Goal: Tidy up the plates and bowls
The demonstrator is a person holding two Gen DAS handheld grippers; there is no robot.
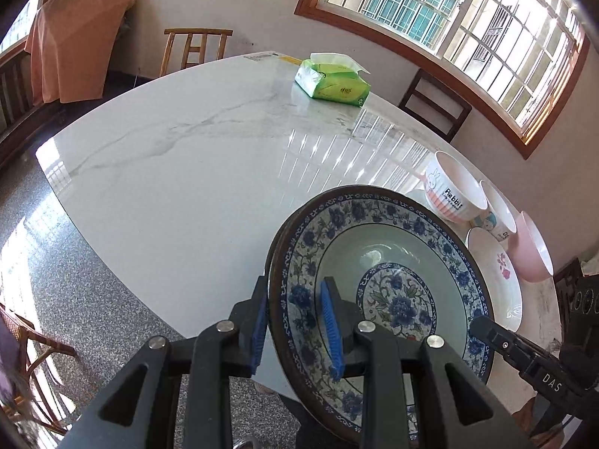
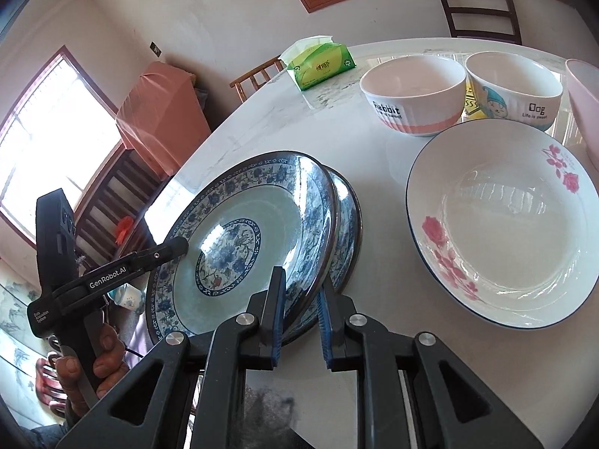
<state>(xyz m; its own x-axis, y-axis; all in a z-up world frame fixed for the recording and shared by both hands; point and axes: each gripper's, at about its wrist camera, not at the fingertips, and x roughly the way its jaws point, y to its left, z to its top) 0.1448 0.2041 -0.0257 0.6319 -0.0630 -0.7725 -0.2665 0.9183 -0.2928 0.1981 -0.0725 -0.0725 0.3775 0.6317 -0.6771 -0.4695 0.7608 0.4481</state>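
Looking along your left gripper [image 1: 295, 321], its pads pinch the rim of the blue-and-white floral plate [image 1: 378, 280], tilted just beside the "Rabbit" bowl [image 1: 455, 187]. Along your right gripper [image 2: 299, 318], narrowly closed jaws clamp that plate's opposite rim above a second matching plate [image 2: 348, 224]; "Dog" bowl [image 2: 514, 89] sits beside "Rabbit".
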